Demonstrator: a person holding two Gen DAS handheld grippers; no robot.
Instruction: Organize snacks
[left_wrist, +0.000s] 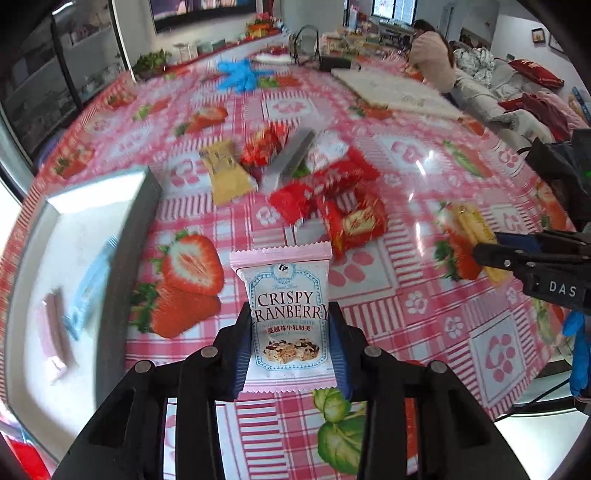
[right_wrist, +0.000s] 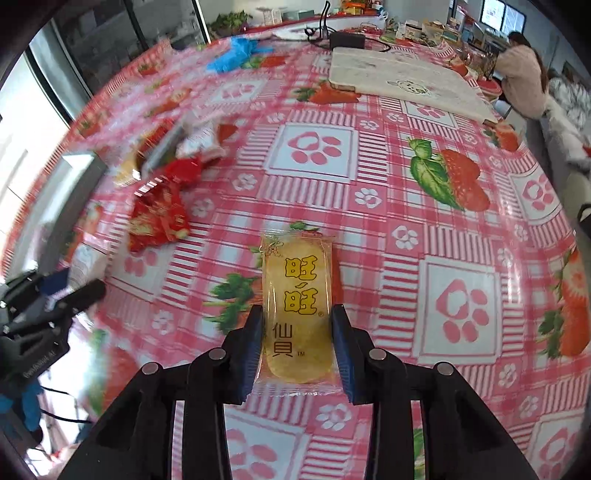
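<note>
My left gripper (left_wrist: 290, 332) is shut on a pink-and-white "Crispy Cranberry" packet (left_wrist: 288, 306), its blue pads pressing both long sides above the strawberry tablecloth (left_wrist: 424, 177). My right gripper (right_wrist: 297, 325) is shut on a clear yellow rice cracker packet (right_wrist: 295, 295) that lies flat on the cloth. A pile of red, white and tan snack packets (left_wrist: 314, 184) lies mid-table, also seen in the right wrist view as the snack pile (right_wrist: 162, 184). At the left stands a white box (left_wrist: 77, 258) with blue and pink packets inside. The right gripper (left_wrist: 487, 245) shows at the right edge.
A white board (right_wrist: 399, 77) lies at the far side, with blue gloves (left_wrist: 238, 75) and a black device (right_wrist: 347, 38) near it. A person in a pink top (left_wrist: 432, 55) bends over the far right edge. The left gripper (right_wrist: 79, 286) reaches in beside the box (right_wrist: 62, 192).
</note>
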